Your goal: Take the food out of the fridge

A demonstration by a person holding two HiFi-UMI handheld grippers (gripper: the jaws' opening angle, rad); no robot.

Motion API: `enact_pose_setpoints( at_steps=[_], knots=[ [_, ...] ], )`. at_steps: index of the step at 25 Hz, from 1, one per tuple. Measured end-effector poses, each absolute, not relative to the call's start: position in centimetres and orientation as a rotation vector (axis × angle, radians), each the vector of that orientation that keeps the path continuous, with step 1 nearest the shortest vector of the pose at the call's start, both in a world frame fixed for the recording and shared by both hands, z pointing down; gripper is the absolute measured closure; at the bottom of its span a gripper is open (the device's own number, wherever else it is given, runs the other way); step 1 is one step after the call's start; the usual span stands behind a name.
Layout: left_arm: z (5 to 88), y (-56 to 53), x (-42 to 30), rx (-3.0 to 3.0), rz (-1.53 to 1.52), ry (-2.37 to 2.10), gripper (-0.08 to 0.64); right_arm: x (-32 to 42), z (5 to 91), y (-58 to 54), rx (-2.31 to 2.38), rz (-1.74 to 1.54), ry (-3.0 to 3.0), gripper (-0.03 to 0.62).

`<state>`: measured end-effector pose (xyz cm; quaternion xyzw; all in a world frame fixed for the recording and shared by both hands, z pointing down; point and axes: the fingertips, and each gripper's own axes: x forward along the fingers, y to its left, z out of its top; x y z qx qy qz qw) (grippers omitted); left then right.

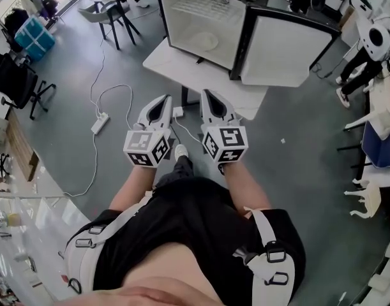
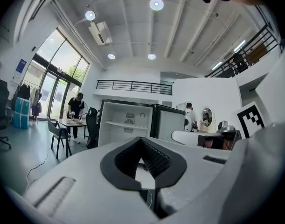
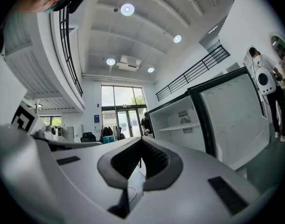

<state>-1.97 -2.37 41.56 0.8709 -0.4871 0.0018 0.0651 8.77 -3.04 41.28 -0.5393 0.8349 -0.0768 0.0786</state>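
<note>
While both tools are well short of the fridge [image 1: 188,18], the task has barely begun: nothing has been taken out, no reach made.

Done, as far as the pictures show:
- The fridge door [image 1: 277,50] is swung wide to the right, so the cavity is open to the person.
- Fridge stands on a low white table [image 1: 175,65], toward its far edge. The near edge is bare.

Left to do, my read: close the gap, open a tool, grab the food, and pull it clear of the fridge. That is pretty much all of it.

Tools:
- left gripper [image 1: 166,98]: jaws pressed together at the tips with nothing between them. Its own view shows only floor and table through the gap behind the tips.
- right gripper [image 1: 206,93]: the same, jaws pressed together and empty.
- Both are held level side by side in front of the person's body, pointing at the fridge, over the floor near the table's near edge.

Task's thing:
- The only candidate is a pale round item [image 1: 204,41] inside the cavity, low and toward the door side in the head view. It looks like a plate or shallow dish, white on white. It is too small to tell if food is on it.
- The left gripper view shows one white shelf [image 2: 118,123] across the cavity and nothing I can call food.
- The right gripper view shows the same shelf, with no food made out.
</note>
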Motion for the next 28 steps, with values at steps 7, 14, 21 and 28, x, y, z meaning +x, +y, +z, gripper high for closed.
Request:
enact_pose_setpoints(
  at_steps=[7,14,21,28],
  knots=[
    [40.1,-12.9,-2.6,2.68,0.005,-1.391,0.558,8.3,40.4,-13.0,-1.668,-0.244,2.444,0.584],
    [40.6,-21.7,-3.2,2.702,0.027,-1.316,0.558,8.0,41.7,-21.9,-1.764,-0.312,2.381,0.584],
    [41.3,-25.4,-2.0,2.69,0.052,-1.318,0.558,10.2,44.3,-26.9,-1.78,-0.521,2.288,0.584],
    [40.5,-27.7,-2.2,2.658,0.002,-1.326,0.558,12.0,48.1,-31.4,-1.658,-0.911,1.958,0.384]
  ],
)
